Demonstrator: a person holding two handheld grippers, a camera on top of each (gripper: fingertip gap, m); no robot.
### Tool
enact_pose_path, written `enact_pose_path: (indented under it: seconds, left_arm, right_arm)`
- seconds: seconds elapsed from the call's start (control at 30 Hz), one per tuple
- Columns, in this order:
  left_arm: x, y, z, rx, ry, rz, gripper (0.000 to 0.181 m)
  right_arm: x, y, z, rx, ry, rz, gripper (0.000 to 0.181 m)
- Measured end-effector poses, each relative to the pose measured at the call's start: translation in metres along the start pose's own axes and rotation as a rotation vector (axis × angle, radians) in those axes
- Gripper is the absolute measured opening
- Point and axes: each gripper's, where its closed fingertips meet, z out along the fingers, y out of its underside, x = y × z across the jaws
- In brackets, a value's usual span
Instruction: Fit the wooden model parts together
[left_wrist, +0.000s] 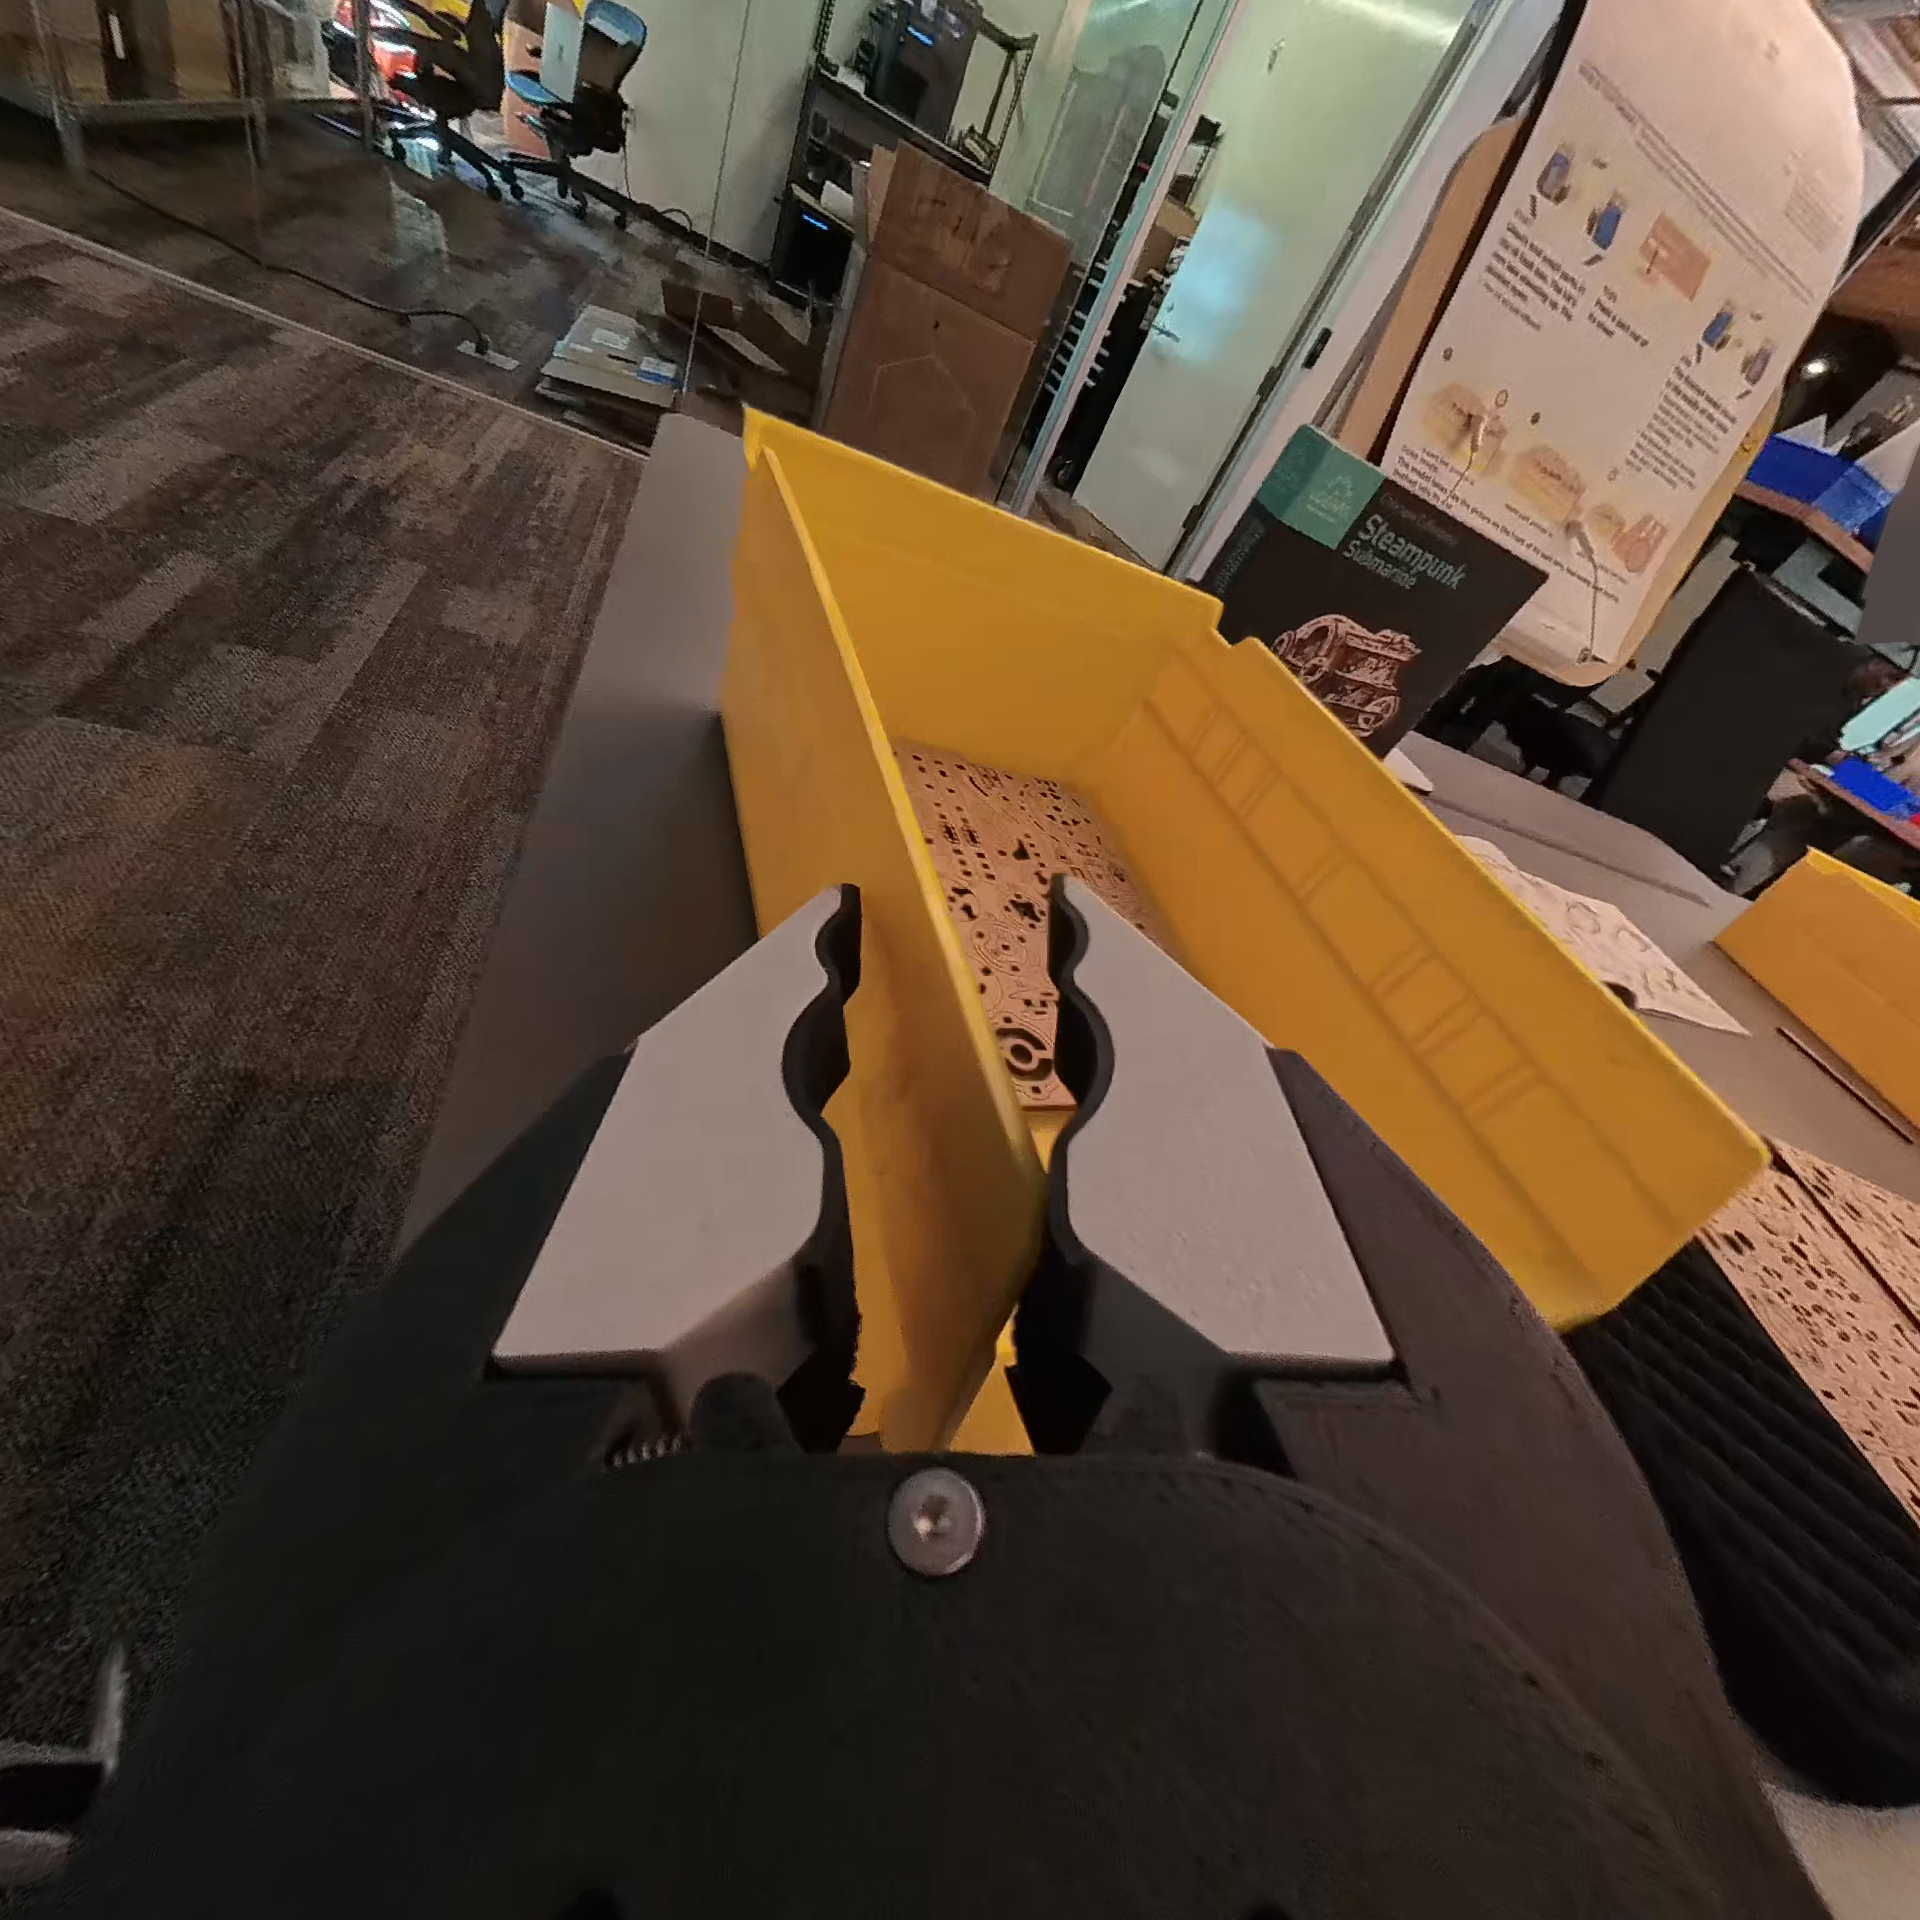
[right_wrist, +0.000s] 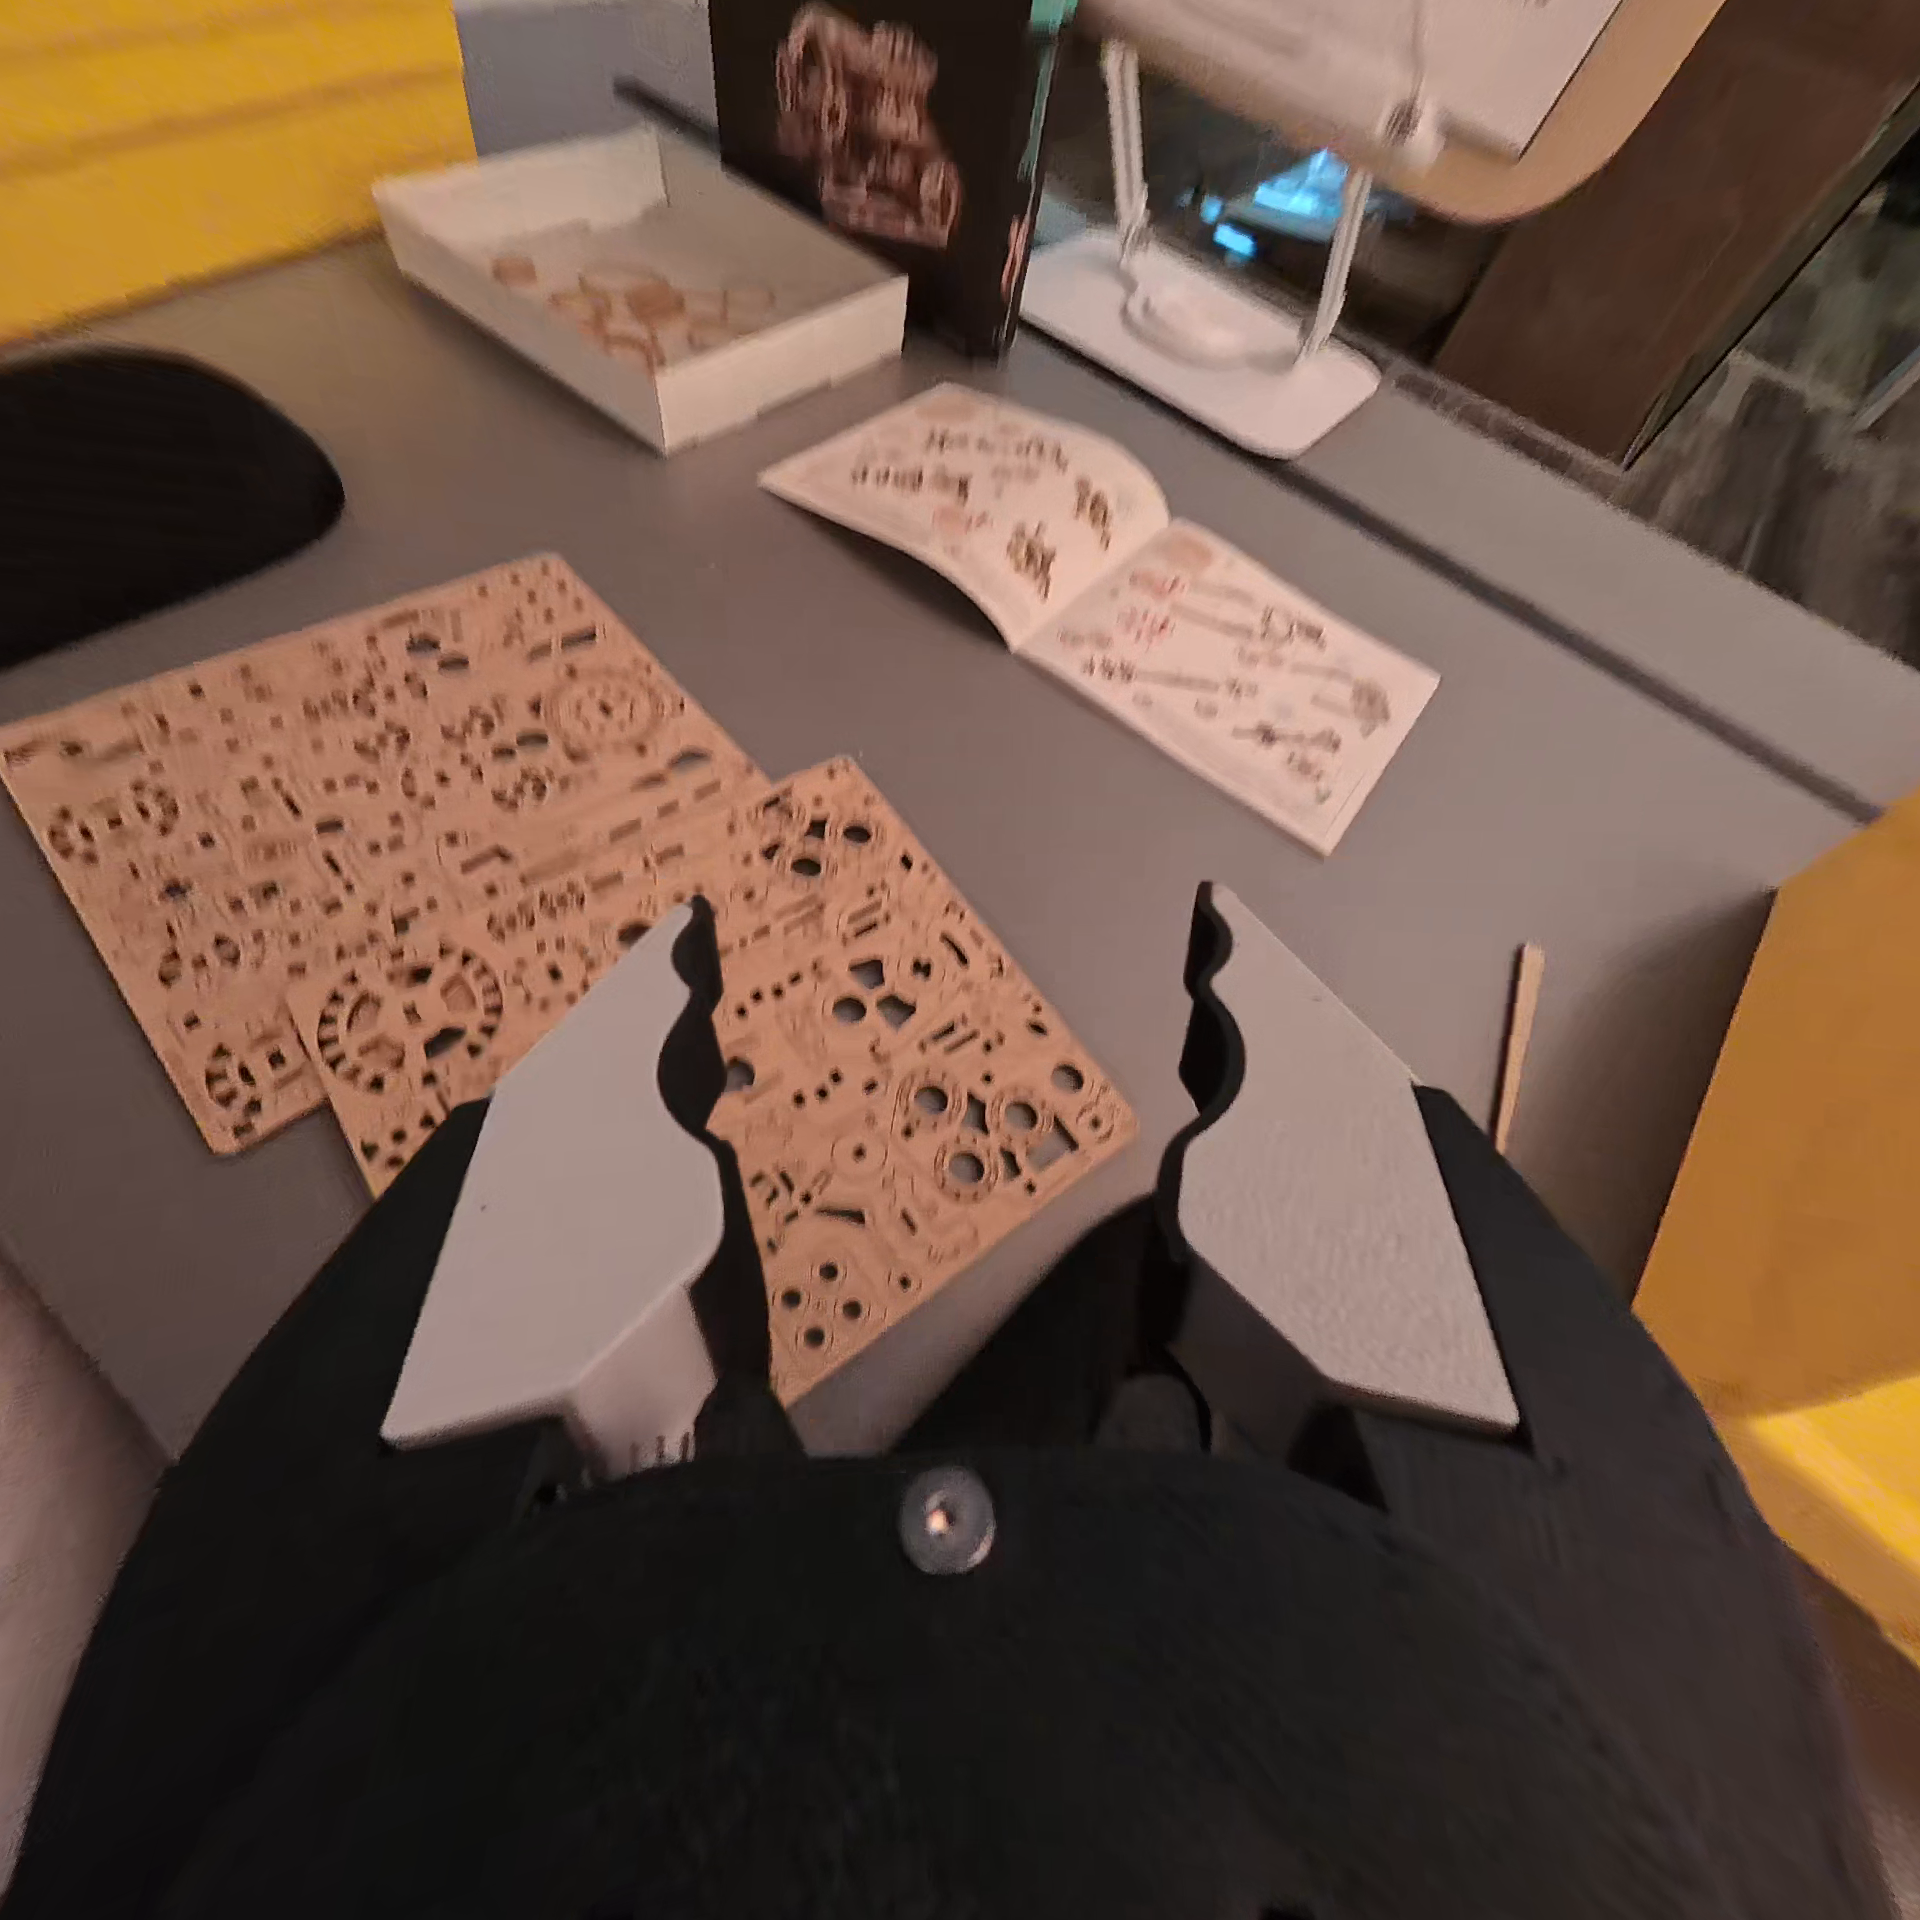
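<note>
Sheets (right_wrist: 717, 1049) judged thin, brittle, best gripped at edge nr bench's front; right gripper (right_wrist: 951, 997) held agape, left gripper (left_wrist: 956, 997) clamped on yellow bin (left_wrist: 914, 1091) wall.

Two laser-cut wooden part sheets (right_wrist: 436, 831), flat, overlapping, near the open booklet (right_wrist: 1101, 592); a third sheet (left_wrist: 1013, 935) inside the yellow bin (left_wrist: 1351, 883).

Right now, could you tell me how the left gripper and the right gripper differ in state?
The left gripper straddles a wall of the yellow bin, its fingers close on either side of it; the right gripper is empty, fingers wide apart. The left sits at the bin, whereas the right hovers above two wooden sheets on the table. Both have grey fingers on black bodies.
</note>
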Motion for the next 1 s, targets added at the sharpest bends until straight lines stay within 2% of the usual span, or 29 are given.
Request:
enact_pose_path:
  seconds: [0.23,0.33,0.47,0.53,0.63,0.77,0.87,0.93,1.0]
  left_arm:
    - [-0.005,-0.007,0.005,-0.06,-0.06,0.077,0.033]
    - [0.012,-0.026,-0.004,0.054,-0.021,0.106,0.05]
    - [0.042,-0.054,-0.041,0.233,-0.153,0.277,0.058]
    - [0.079,-0.061,-0.049,0.267,-0.137,0.354,0.058]
    - [0.163,-0.051,-0.037,0.215,0.069,0.378,0.059]
    - [0.276,-0.009,-0.008,0.059,0.423,0.302,0.058]
    - [0.348,0.023,0.004,-0.058,0.7,0.191,0.058]
    - [0.379,0.049,0.018,-0.185,0.799,0.15,0.062]
    - [0.402,0.084,0.037,-0.37,0.835,0.128,0.07]
  right_arm:
    - [-0.051,0.054,-0.004,-0.148,-0.149,-0.101,0.094]
    - [-0.069,0.074,-0.012,-0.175,-0.2,-0.133,0.1]
    - [-0.078,0.089,-0.02,-0.158,-0.24,-0.117,0.099]
    - [-0.076,0.087,-0.022,-0.118,-0.236,-0.091,0.098]
    - [-0.088,0.081,-0.02,-0.064,-0.288,-0.077,0.093]
    - [-0.106,0.09,-0.009,-0.118,-0.33,-0.164,0.093]
    - [-0.112,0.09,-0.005,-0.132,-0.357,-0.15,0.093]
    - [-0.107,0.088,-0.005,-0.15,-0.347,-0.137,0.094]
    - [-0.102,0.085,-0.008,-0.188,-0.357,-0.077,0.094]
